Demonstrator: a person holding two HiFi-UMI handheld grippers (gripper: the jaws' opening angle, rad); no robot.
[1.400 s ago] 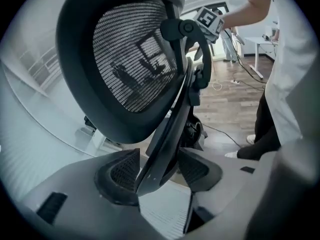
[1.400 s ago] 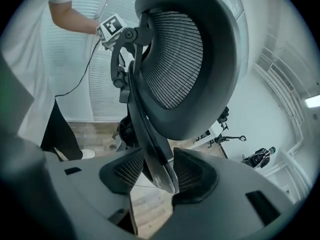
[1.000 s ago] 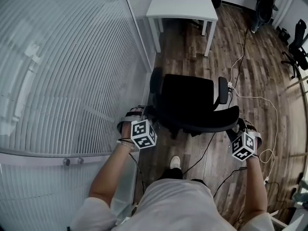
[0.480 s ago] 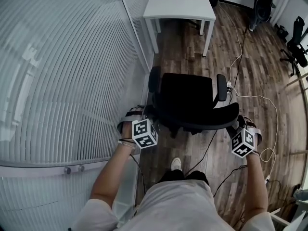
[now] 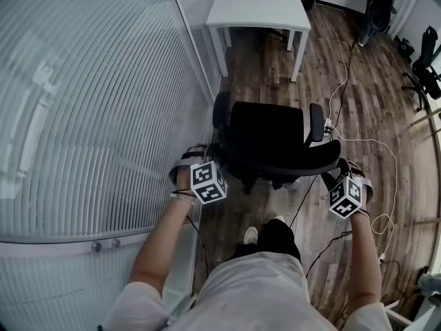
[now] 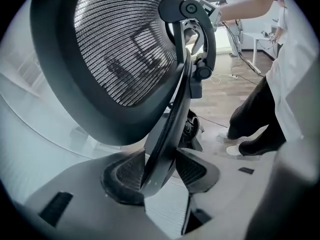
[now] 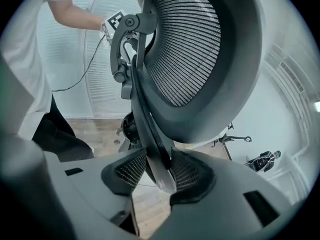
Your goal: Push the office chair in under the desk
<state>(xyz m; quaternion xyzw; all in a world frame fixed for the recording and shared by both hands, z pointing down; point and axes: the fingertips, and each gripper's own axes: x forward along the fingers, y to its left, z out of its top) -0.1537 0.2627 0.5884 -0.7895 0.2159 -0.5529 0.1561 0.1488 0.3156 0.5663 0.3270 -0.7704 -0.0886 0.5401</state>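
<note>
A black office chair (image 5: 269, 140) stands on the wood floor (image 5: 365, 109), well short of the white desk (image 5: 258, 9) at the far end, with the left tongs (image 6: 159, 170) and right tongs (image 7: 159, 173) each clamped on its stiff backrest rim (image 5: 282, 169), a firm hold from which it should roll lightly.

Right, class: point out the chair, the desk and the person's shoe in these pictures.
chair (image 5: 269, 133), head view, middle of the black seat.
desk (image 5: 258, 9), head view, white top.
shoe (image 5: 251, 235), head view, its white upper.

Readable words, brands, numbers: none. Only black-and-white square code patterns, on left cube (image 5: 208, 182) of left hand-held gripper (image 6: 159, 171) and right cube (image 5: 345, 198) of right hand-held gripper (image 7: 160, 173).
</note>
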